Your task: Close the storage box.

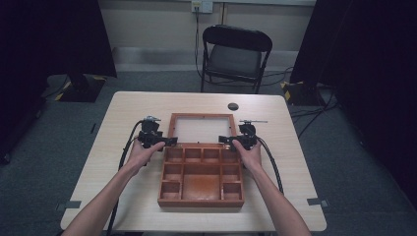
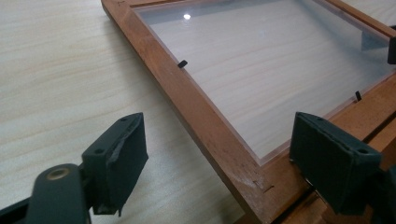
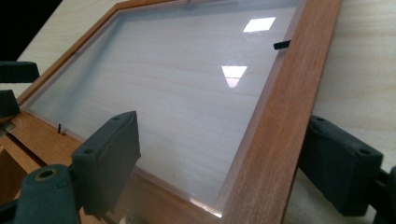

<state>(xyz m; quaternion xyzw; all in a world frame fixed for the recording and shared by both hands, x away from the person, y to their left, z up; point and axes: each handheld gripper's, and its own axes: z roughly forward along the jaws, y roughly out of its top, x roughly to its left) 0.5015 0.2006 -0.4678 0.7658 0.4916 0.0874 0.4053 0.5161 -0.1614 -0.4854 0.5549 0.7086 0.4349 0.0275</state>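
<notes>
While the glazed lid (image 1: 201, 129) of the wooden box (image 1: 201, 181) is lying flung back flat on the tabletop (image 1: 123, 113), hinged to the box's far edge, you are straddling its two side rails. Your left tool (image 2: 219, 156) is standing released around the left rail, pads apart from the wood; your right tool (image 3: 236, 161) is likewise gaping around the right rail, gripping nothing. If you are clamping unevenly or lifting one side sooner, the frame is likely twisting on its hinges, or a pad is skidding onto the clear pane. Reddish-brown wood, small black clips holding the glazing, compartments sitting empty.
</notes>
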